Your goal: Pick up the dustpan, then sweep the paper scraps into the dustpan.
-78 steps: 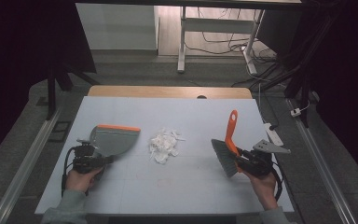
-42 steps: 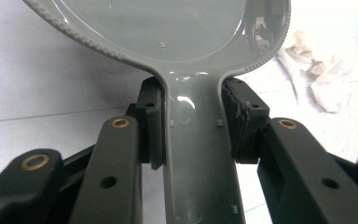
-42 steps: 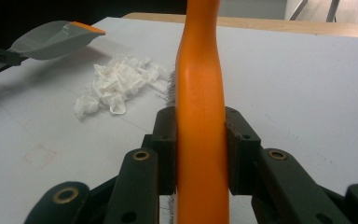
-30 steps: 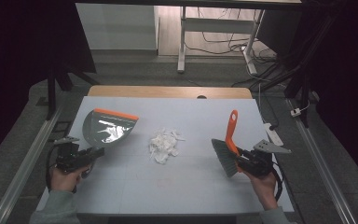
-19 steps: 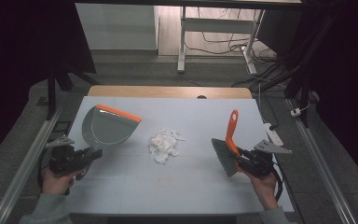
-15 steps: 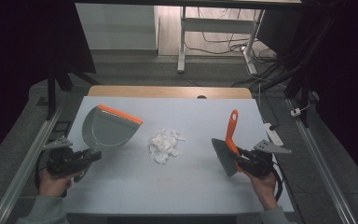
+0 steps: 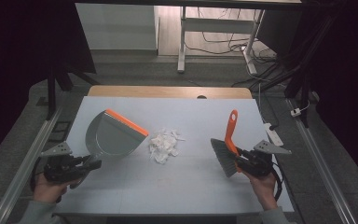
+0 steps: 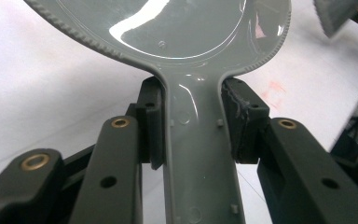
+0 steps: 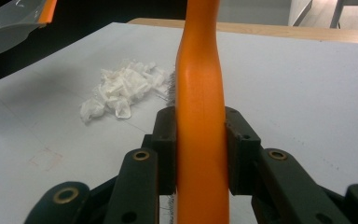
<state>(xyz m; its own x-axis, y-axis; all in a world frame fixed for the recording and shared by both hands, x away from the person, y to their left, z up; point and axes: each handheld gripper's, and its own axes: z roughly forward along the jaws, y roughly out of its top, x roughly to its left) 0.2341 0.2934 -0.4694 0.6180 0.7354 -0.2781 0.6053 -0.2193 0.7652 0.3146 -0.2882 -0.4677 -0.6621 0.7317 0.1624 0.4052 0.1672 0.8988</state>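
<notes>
A grey dustpan point(image 7: 112, 138) with an orange lip is lifted and tilted over the table's left side. My left gripper point(image 7: 93, 164) is shut on its handle point(image 8: 198, 154), both pads pressing the handle's sides. A pile of white paper scraps point(image 7: 164, 143) lies at the table's middle, apart from the dustpan. On the right, my right gripper point(image 7: 240, 159) is shut on the orange handle point(image 9: 200, 121) of a hand brush point(image 7: 224, 154), whose grey bristles point toward the pile. In the right gripper view the scraps point(image 9: 121, 91) lie ahead to the left.
The pale table point(image 7: 191, 182) ends in a wooden strip point(image 7: 168, 92) at the far edge. Metal rails point(image 7: 23, 163) run along both sides. A white desk frame point(image 7: 214, 28) and cables stand on the floor beyond.
My left hand has drawn back to the left and lifted the dustpan, which has turned so its orange lip faces right toward the scraps. The right hand and brush have kept still.
</notes>
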